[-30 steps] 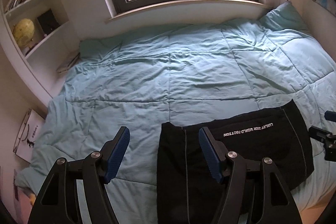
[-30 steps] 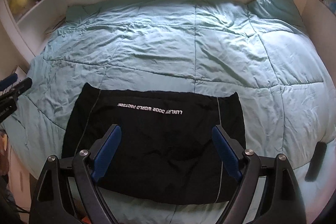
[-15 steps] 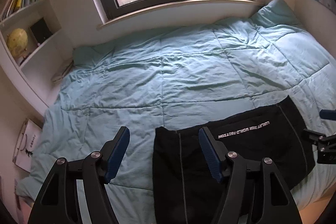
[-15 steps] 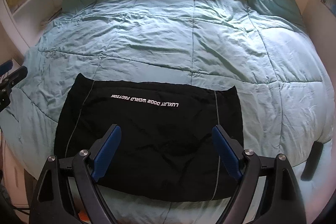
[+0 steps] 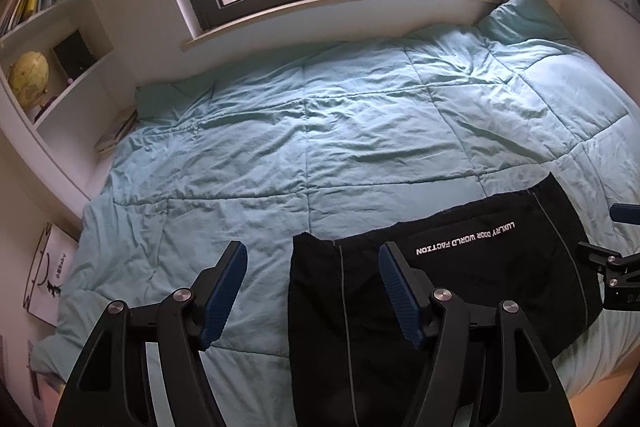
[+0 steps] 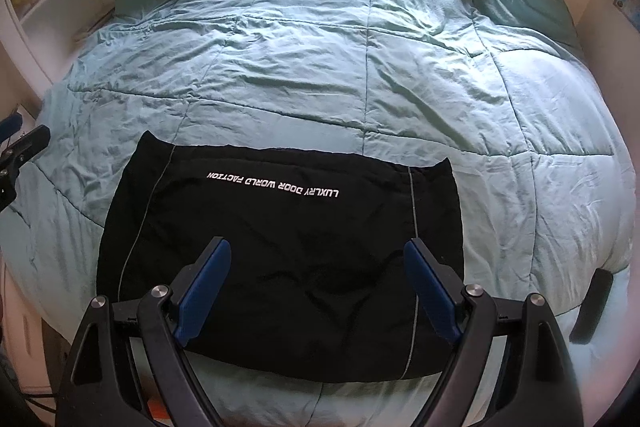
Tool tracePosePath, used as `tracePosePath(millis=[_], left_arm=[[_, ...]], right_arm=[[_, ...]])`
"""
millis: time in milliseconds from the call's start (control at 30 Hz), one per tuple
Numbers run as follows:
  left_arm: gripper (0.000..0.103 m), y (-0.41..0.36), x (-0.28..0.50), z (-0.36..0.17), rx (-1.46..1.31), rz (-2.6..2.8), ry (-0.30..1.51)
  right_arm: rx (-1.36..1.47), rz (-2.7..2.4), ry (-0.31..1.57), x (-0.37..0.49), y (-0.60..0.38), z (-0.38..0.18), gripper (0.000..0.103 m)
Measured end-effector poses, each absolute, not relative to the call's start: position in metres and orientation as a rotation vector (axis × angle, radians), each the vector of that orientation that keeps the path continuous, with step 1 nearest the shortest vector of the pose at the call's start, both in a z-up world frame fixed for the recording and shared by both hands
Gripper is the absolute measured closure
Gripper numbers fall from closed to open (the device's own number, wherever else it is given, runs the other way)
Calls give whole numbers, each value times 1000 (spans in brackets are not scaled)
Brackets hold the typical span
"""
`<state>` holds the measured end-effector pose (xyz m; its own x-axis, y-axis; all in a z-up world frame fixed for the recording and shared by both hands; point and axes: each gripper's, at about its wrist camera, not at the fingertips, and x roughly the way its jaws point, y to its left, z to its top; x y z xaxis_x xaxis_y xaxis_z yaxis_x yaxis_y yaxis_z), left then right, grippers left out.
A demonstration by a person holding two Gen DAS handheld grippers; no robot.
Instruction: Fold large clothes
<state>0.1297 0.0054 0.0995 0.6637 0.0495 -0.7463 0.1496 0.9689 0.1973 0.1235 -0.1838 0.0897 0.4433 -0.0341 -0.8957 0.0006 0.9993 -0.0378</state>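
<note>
A black garment (image 6: 280, 251), folded into a flat rectangle, is lying on the light blue quilt (image 6: 360, 67) near the front edge of the bed. White letters are running across its upper part, upside down in both views, and a thin pale stripe is running down each side. The right claw (image 6: 318, 253) is hanging above the garment with its blue pads wide apart and nothing between them. The left claw (image 5: 312, 259) is also standing wide open and holding nothing; it is hanging over the garment's left edge (image 5: 296, 287), with one finger above the quilt and the other above the black cloth.
</note>
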Motion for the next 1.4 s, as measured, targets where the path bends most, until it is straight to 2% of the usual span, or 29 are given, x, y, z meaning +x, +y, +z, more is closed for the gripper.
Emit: tracePosePath(millis=[1400], left_arm=[[33,3,135,90,216,-110,906]], right_arm=[[-21,-8,1136,116,-177,78,14]])
